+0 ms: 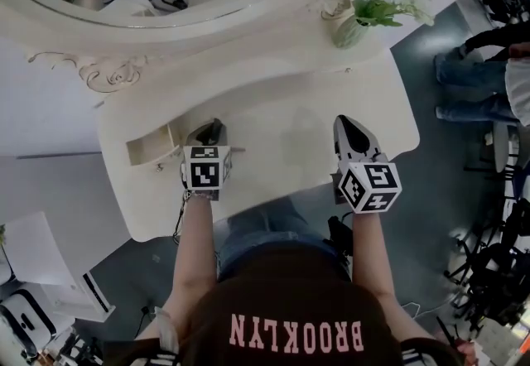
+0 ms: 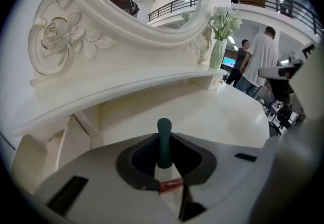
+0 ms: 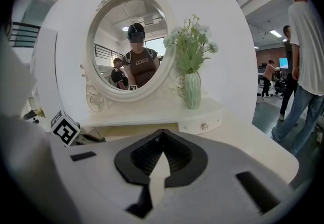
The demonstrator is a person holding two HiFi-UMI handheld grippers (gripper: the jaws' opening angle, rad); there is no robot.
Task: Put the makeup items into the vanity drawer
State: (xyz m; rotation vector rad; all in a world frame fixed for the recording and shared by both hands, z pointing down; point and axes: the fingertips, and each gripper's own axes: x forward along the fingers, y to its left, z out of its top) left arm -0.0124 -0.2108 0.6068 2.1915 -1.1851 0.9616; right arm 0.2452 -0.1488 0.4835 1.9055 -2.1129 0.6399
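Observation:
My left gripper is shut on a slim dark-green makeup stick, which stands upright between the pads with a red band at its lower end. In the head view the left gripper hovers over the left half of the white vanity top, just right of the pulled-out drawer. My right gripper is over the right half of the top. Its jaws are shut with nothing between them. The left gripper's marker cube shows at the left of the right gripper view.
An oval mirror in a carved white frame stands at the back. A pale green vase of flowers sits on the raised shelf at the right, above a small shut drawer with a knob. People stand beyond the table's right side.

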